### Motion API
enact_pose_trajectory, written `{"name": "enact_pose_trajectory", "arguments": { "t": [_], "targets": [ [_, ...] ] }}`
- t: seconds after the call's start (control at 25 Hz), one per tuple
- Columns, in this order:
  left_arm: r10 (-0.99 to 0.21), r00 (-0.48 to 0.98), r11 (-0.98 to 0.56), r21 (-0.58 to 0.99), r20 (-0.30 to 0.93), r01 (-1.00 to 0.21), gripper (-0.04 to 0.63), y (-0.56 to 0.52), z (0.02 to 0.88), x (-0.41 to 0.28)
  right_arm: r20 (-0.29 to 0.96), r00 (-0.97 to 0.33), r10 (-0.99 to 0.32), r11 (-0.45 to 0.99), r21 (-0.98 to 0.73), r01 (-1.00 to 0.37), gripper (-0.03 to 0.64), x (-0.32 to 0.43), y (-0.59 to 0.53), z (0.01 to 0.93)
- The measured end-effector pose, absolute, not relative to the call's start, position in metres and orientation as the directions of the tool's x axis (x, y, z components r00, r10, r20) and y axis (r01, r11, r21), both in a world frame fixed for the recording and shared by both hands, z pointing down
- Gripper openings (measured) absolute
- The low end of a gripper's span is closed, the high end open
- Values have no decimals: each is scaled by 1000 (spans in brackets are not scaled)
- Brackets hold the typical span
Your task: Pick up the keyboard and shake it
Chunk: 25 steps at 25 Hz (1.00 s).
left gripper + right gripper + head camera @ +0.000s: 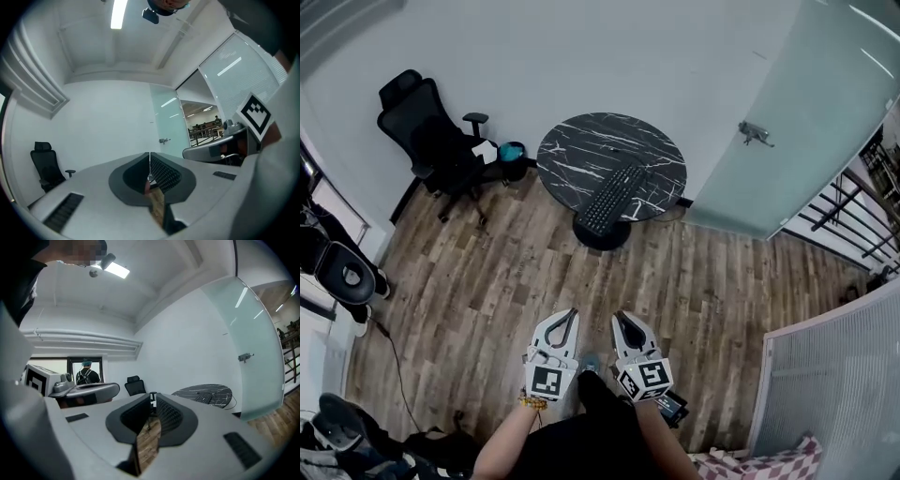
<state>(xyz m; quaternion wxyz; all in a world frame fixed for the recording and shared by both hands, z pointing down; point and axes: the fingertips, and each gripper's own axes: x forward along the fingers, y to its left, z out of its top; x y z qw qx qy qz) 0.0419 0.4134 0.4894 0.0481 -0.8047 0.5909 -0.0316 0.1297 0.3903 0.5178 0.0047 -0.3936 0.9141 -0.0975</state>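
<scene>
1. L gripper & R gripper: side by side close to the body, level, tips fwd; jaws of both closed on nothing, probably a neutral carry pose before the approach
2. Wood floor: bare stretch btwn person & target
3. Keyboard: lies diagonally on round marble table, well apart from both grippers, not yet lifted

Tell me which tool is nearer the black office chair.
Left. The office chair stands far ahead and leftward of the left tool; the right tool sits beside it, farther from the chair.
</scene>
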Motion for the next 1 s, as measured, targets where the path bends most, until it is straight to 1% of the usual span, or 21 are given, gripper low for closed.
{"name": "enact_pose_trajectory", "arguments": {
  "t": [0.16, 0.24, 0.36, 0.44, 0.56, 0.64, 0.8, 0.92, 1.0],
  "targets": [
    [-959, 283, -282, -114, 8, -953, 18, 344, 487, 39, 57, -707, -705, 685, -202, -700, 38, 127, 317, 513],
    [-959, 285, -283, -134, 4, -950, 18, 314, 489, 41, 57, -705, -707, 684, -201, -701, 38, 128, 288, 515],
    [-963, 268, -268, -118, 18, -956, 18, 277, 489, 38, 67, -696, -714, 675, -198, -711, 40, 127, 252, 521],
    [-965, 262, -264, -115, 31, -958, 18, 254, 489, 34, 76, -684, -726, 670, -149, -727, 40, 127, 231, 519],
    [-963, 266, -269, -121, 40, -956, 18, 219, 494, 29, 93, -643, -761, 648, 53, -760, 40, 125, 201, 515],
    [-961, 275, -277, -114, 37, -954, 18, 196, 500, 25, 104, -626, -773, 634, 136, -761, 40, 121, 180, 517],
    [-952, 302, -306, -94, 55, -947, 18, 146, 523, 12, 125, -597, -793, 610, 140, -780, 40, 113, 128, 530],
    [-929, 360, -366, -91, 81, -926, 18, 103, 537, 4, 134, -562, -816, 577, 174, -798, 40, 103, 80, 534],
    [-907, 411, -419, -111, 90, -901, 18, 71, 539, -4, 167, -570, -804, 591, 122, -798, 40, 95, 44, 542]
  ]
}}
